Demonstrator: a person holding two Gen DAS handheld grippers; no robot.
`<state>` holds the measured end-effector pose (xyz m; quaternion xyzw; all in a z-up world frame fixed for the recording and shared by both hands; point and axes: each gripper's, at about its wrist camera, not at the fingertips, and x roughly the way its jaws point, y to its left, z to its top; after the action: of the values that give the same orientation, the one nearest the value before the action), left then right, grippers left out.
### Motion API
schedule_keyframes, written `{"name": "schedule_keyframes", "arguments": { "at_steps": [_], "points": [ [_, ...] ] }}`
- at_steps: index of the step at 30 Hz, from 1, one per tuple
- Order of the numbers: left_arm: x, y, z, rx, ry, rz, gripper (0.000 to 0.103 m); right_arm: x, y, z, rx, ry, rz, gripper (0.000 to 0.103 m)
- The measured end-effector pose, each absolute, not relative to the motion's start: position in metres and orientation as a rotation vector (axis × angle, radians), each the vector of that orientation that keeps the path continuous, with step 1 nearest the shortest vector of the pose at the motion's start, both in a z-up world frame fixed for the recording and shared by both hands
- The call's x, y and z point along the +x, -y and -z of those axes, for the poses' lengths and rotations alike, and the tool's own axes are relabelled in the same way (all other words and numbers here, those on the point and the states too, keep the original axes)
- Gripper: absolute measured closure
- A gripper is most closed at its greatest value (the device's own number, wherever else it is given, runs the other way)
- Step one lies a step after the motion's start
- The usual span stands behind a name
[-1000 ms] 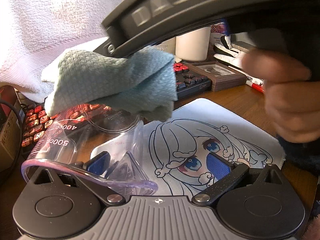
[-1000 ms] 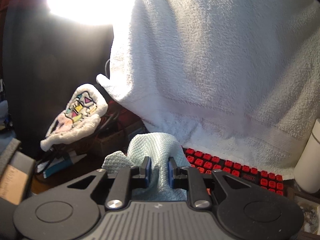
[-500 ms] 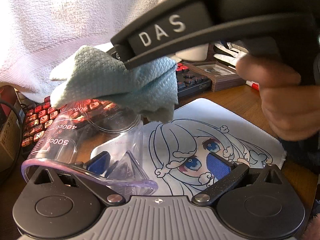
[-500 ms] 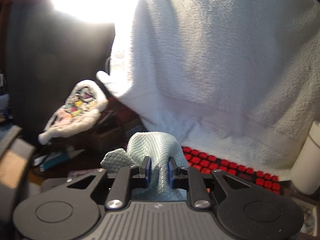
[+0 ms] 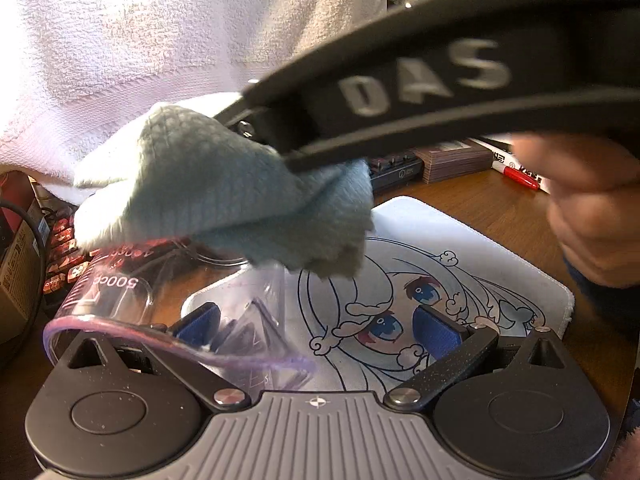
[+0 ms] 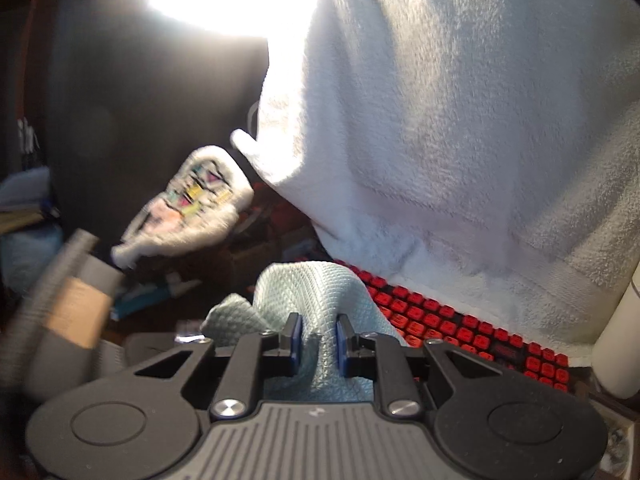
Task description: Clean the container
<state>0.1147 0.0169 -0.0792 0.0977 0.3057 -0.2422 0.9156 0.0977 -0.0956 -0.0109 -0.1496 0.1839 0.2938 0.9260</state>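
A clear plastic measuring cup (image 5: 108, 292) with red markings lies tilted, its purple-tinted rim towards the left wrist camera. My left gripper (image 5: 316, 326) stands wide open. Its left finger (image 5: 196, 324) is inside the cup's mouth, and its right finger (image 5: 436, 332) is well clear over the mat. A pale blue waffle cloth (image 5: 224, 192) rests on the cup's upper side. My right gripper (image 6: 318, 340) is shut on that cloth (image 6: 308, 296), which bulges up between its blue pads. In the left wrist view its black body crosses the top, held by a person's hand (image 5: 592, 220).
A printed white mat (image 5: 500, 264) lies on the wooden desk. Behind are a red-keyed keyboard (image 6: 460, 328), a draped white towel (image 5: 160, 40), a stack of cards (image 5: 456, 160), a red marker (image 5: 520, 176) and a white cylinder (image 6: 620, 340). A cardboard box and a cable sit at the left.
The right gripper has swung nearer to the left camera and rolled a little, and the cloth has come lower over the cup. The cup and the left gripper have stayed put.
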Motion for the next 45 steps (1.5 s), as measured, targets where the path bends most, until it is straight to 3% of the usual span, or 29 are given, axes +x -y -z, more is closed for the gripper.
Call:
{"name": "schedule_keyframes", "arguments": {
  "at_steps": [25, 45],
  "points": [
    [0.115, -0.014, 0.078, 0.199, -0.630, 0.499, 0.000, 0.127, 0.069, -0.017, -0.392, -0.655, -0.423, 0.087],
    [0.134, -0.008, 0.092, 0.199, -0.629, 0.499, 0.000, 0.142, 0.039, -0.027, -0.448, -0.745, -0.299, 0.087]
  ]
}}
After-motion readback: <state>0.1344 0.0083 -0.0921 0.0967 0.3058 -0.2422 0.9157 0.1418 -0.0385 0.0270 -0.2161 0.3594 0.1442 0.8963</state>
